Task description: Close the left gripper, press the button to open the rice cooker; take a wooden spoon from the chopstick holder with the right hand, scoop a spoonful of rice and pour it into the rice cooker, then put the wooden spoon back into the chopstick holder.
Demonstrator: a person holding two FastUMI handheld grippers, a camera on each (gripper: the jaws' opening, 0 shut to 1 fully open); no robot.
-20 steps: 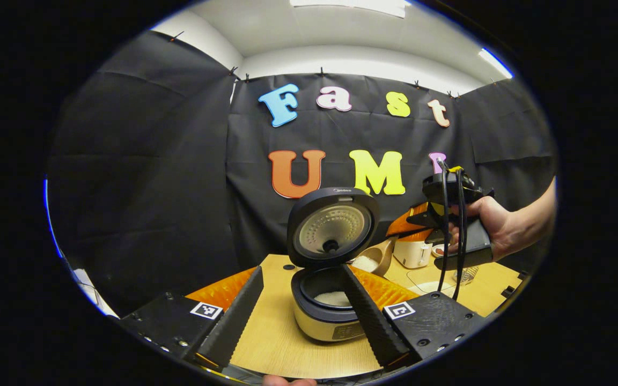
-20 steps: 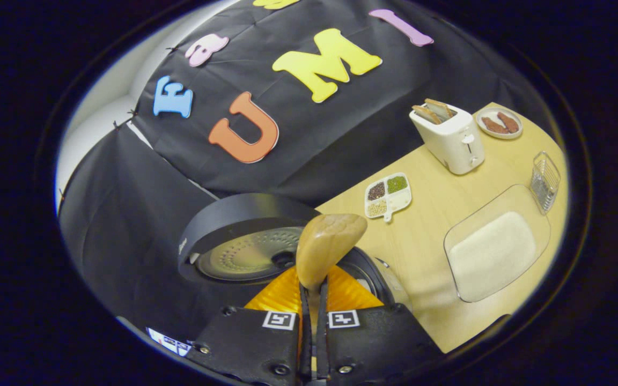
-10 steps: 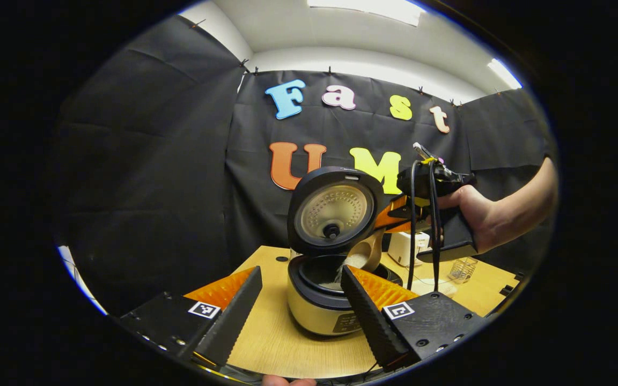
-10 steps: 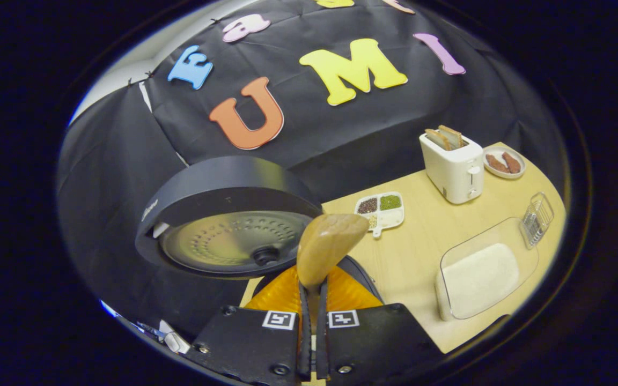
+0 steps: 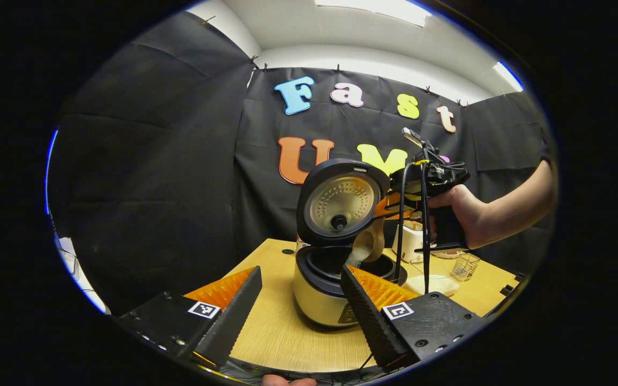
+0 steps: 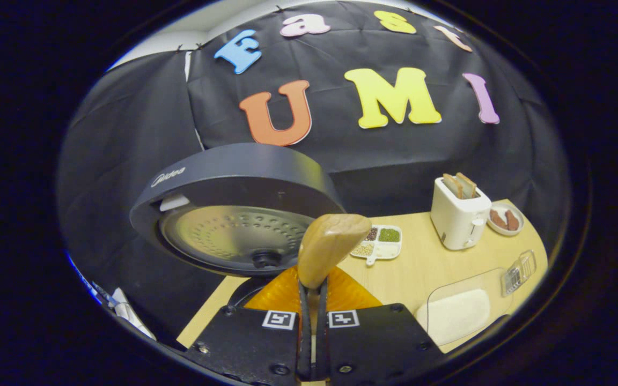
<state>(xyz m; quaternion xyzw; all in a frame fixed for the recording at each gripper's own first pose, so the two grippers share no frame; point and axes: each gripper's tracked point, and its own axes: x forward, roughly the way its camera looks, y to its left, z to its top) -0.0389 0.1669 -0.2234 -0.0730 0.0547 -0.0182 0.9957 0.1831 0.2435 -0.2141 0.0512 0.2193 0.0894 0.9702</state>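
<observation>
The right gripper [image 6: 313,300] is clamped on the handle of the wooden spoon [image 6: 329,247], both fingers pressed flat against it with hardly a slit between them. In the right gripper view the spoon's bowl shows its rounded back, held just under the raised lid [image 6: 234,198] of the rice cooker. From the left gripper view the spoon [image 5: 369,242] is tipped over the open pot, and a thin stream of rice [image 5: 356,256] runs from its edge down into the rice cooker [image 5: 330,289]. A hand [image 5: 456,206] holds that gripper beside the lid.

The left gripper [image 5: 298,305] stands wide apart, fingers on either side of the cooker's near side, holding and touching nothing (the cooker sits well beyond them on the wooden table [image 5: 282,332]).

Compared with half a second ago, the spoon has tilted further and the rice now falls in a clearer stream; the right gripper has levelled out, so the lid looks larger and the table flatter.

Behind stand a toaster [image 6: 459,214] with bread, a divided dish of grains [image 6: 381,241], a clear tray of rice [image 6: 456,316] and the wire chopstick holder [image 6: 518,272].
</observation>
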